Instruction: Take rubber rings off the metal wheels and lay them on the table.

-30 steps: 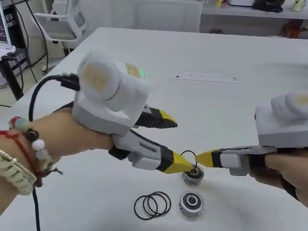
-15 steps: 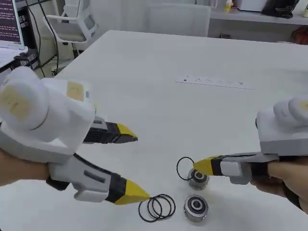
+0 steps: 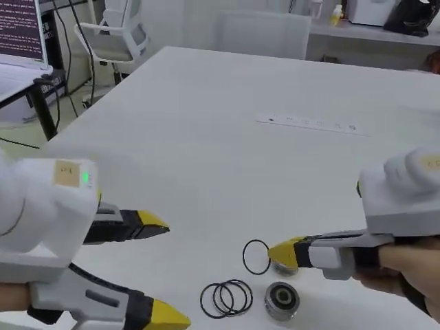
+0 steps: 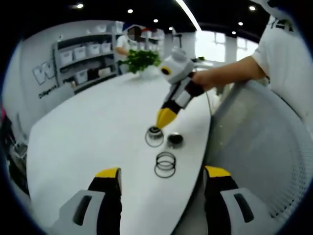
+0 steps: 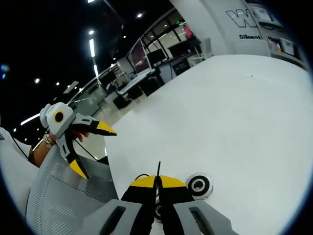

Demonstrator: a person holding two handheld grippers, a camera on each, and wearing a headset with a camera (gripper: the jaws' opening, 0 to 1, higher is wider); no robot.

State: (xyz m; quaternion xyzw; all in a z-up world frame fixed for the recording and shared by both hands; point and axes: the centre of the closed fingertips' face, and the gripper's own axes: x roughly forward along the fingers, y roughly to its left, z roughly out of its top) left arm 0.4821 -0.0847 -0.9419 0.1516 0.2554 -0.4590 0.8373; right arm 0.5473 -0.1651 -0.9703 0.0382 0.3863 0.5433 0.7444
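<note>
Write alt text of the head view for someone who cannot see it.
The right claw, yellow-tipped and shut, pinches a thin black rubber ring over a white table. Near it lie a small pile of black rubber rings and a silver metal wheel; the open left claw sits at lower left.

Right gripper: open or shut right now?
Shut. The right gripper has its yellow tips pressed together in its own view, pinching a thin black rubber ring.

Bright overhead light, soft shadows; head view blurred; fisheye edges warped.
</note>
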